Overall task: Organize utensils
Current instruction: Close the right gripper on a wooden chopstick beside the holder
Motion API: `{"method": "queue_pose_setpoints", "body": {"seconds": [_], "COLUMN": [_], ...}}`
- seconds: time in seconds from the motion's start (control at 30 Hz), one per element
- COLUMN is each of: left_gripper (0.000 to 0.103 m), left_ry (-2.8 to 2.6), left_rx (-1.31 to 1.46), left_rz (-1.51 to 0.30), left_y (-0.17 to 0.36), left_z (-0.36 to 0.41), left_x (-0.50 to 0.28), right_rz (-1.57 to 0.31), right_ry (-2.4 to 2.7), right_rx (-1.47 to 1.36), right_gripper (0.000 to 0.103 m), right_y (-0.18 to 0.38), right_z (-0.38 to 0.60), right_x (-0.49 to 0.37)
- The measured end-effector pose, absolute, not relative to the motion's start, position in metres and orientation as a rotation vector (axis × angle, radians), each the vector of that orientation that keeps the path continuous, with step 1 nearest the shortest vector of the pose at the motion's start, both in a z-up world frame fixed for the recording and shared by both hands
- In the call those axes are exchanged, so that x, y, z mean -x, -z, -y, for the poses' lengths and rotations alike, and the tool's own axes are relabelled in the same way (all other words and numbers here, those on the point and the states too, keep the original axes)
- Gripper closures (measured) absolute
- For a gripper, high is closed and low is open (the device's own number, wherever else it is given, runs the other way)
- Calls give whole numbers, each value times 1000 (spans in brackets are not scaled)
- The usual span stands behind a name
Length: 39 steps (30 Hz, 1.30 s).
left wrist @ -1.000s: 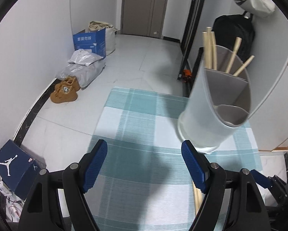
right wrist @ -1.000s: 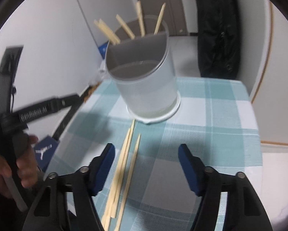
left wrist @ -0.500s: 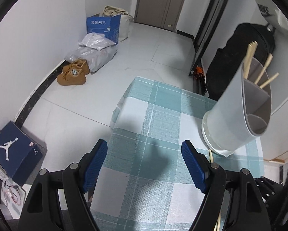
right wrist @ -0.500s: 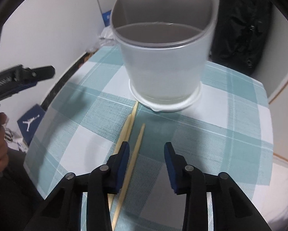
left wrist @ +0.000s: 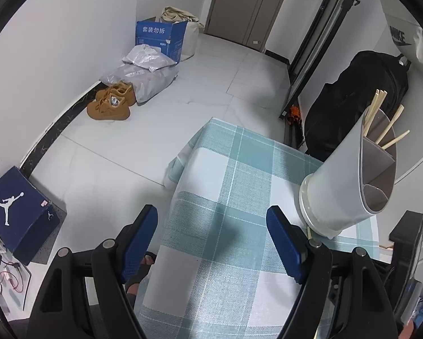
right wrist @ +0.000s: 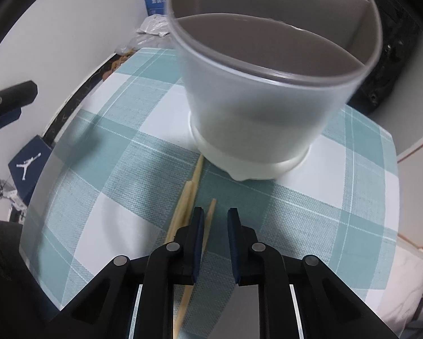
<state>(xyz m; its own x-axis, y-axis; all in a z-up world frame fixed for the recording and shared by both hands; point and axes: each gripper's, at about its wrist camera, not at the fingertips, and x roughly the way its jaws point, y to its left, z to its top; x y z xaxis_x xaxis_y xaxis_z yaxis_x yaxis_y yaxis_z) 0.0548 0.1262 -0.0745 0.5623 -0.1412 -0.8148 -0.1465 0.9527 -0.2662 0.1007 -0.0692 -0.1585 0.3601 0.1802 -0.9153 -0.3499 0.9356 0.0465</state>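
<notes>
A grey divided utensil holder [right wrist: 271, 84] stands on a teal checked tablecloth [right wrist: 126, 169]; it also shows in the left wrist view [left wrist: 350, 180], with several wooden chopsticks [left wrist: 386, 130] in its far compartment. Loose wooden chopsticks [right wrist: 190, 200] lie on the cloth in front of the holder. My right gripper [right wrist: 215, 220] hovers low over them, its jaws narrowed to a small gap with one chopstick tip between them, not clamped. My left gripper [left wrist: 211, 237] is wide open and empty above the cloth, left of the holder.
On the floor to the left lie a blue Jordan shoe box [left wrist: 16, 212], brown boots [left wrist: 112, 104], grey bags and a blue carton [left wrist: 160, 36]. A black backpack [left wrist: 361, 96] leans on the wall behind the table. The table's left edge is close to my left gripper.
My right gripper has moved forward and down over the loose chopsticks and its jaws have closed to a narrow gap. My left gripper has pulled back and left from the holder, still open.
</notes>
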Motion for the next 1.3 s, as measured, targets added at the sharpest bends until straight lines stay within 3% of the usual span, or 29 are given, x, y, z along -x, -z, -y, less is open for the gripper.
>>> {"method": "queue_pose_setpoints", "body": {"seconds": [0.27, 0.43, 0.63, 0.97, 1.3], "left_gripper": [28, 28, 28, 28, 28], "left_ry": [-1, -2, 18, 230, 244], "left_rx": [335, 323, 301, 175, 83], "left_rz": [-984, -1003, -1039, -1180, -1245], "left_y": [74, 79, 85, 111, 126], "left_z": [-132, -132, -122, -60, -29], "left_x": [-55, -56, -57, -46, -37], "right_rz": [-1167, -1158, -1090, -891, -763], "right_ry": [-329, -330, -332, -354, -314], "right_rx": [200, 197, 122, -249, -578], "right_gripper": [88, 99, 100, 100, 100], "right_y": [163, 162, 149, 94, 106], "right_z": [56, 52, 66, 153, 229], "right_x": [-107, -109, -101, -69, -49]}}
